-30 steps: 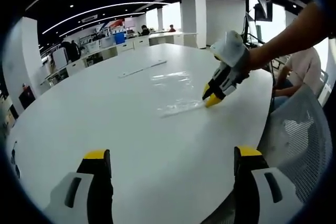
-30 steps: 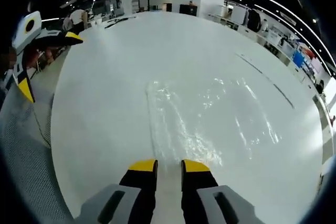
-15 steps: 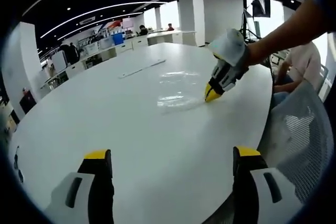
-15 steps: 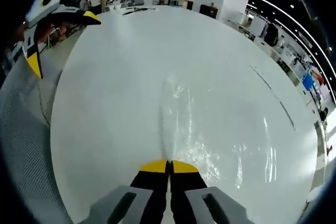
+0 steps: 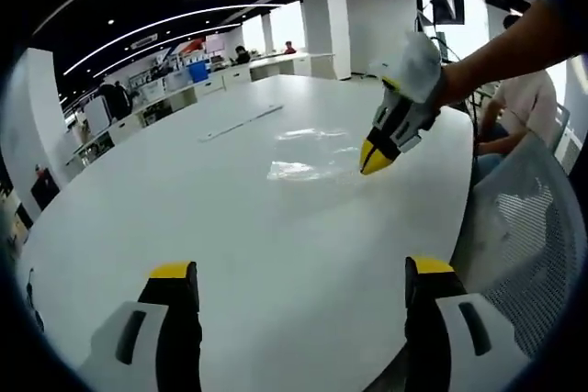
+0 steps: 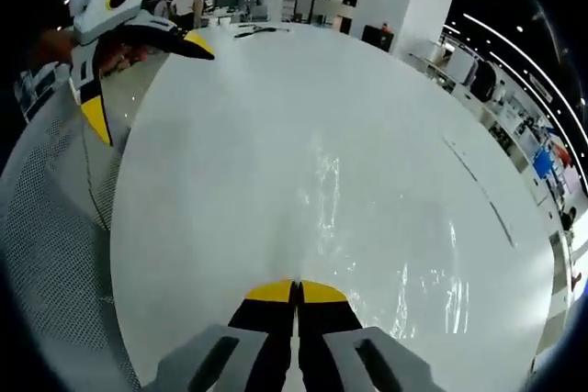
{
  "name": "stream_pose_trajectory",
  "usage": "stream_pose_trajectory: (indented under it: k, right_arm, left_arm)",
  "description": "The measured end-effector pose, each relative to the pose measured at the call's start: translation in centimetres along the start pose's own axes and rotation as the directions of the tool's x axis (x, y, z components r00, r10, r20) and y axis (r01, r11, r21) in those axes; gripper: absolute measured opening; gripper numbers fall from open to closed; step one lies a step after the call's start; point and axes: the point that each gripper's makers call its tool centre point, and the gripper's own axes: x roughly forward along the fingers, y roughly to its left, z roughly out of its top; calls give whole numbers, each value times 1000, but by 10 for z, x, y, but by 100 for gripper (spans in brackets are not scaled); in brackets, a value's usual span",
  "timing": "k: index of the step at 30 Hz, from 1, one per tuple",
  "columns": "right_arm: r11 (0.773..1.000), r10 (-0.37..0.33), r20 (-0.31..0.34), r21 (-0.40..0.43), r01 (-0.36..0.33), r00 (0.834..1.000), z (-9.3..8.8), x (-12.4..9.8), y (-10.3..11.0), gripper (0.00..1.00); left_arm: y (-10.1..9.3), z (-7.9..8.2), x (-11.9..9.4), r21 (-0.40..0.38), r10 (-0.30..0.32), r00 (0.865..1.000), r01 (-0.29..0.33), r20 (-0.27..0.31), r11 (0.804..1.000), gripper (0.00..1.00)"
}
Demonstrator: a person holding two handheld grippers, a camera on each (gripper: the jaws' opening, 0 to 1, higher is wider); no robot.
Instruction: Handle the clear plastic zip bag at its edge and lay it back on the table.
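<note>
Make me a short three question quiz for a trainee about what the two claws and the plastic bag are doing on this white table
1. True or false: the left claw is closed on the clear zip bag.
2. Which claw pinches the bag's edge? A) left B) right C) both
3. Fill in: the rest of the bag trails toward the white ____.

Key
1. False. Its jaws stand wide apart over bare table.
2. B. The right claw has its yellow tips pressed together on the film.
3. Table. From the right gripper view the bag spreads ahead of the tips.
</note>
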Motion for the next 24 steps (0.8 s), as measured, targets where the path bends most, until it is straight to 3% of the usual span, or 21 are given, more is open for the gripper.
stream_pose_trajectory:
  k: [10,24]
  right_arm:
    - [1000,-6,7,-13,6,1000,8,-9,5,0]
    - [997,-4,11,-79,5,1000,35,-20,20,0]
  left_arm:
    - [0,0,-1,24,-19,1000,19,4,1000,91]
    - [3,1,-1,51,-47,999,46,21,998,91]
